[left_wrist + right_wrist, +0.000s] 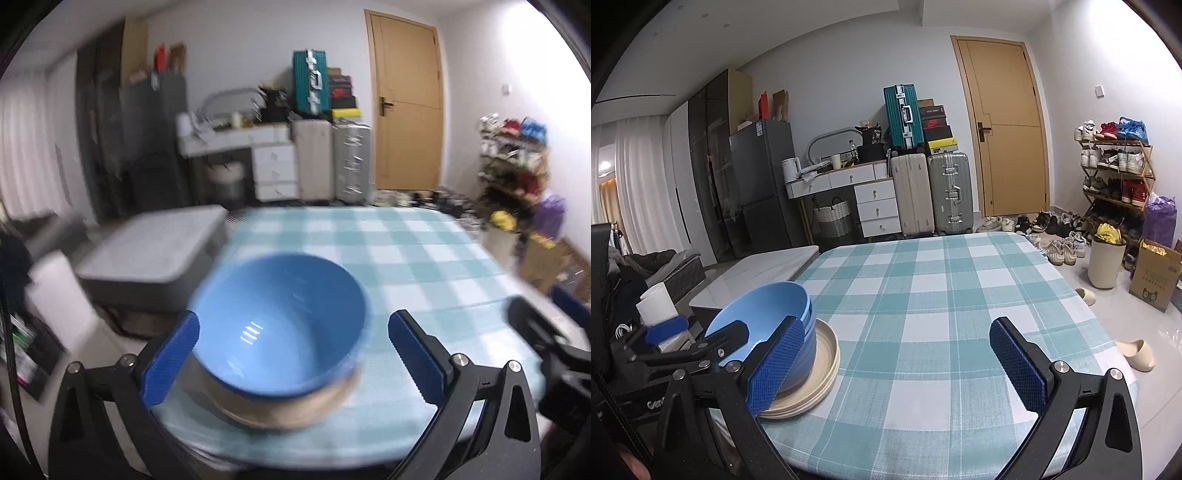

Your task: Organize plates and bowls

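Nearest the lens in the left wrist view, our left gripper stands spread wide, its two blue pads either side of the blue bowl and not pressing on it; whether the left pad touches the bowl wall we cannot tell, since that view is blurred. Our right gripper is likewise wide apart and holds nothing, poised over bare checked tablecloth.

Moving outward: the right wrist view shows blue bowls nested together, the top one tilted, sitting on a stack of beige plates near the table's left front edge. The rest of the table carries no other dishes that we can see.

Step in hand, as we judge it: the stacking looks largely complete, with bowls on plates in one pile, and the left tool is at the top bowl, either seating it or letting it go.

Next move, as we judge it: level the tilted bowl so that it sits flush in the one below, then draw the left tool straight back, clear of the rim, so that the pile is not dragged towards the edge.
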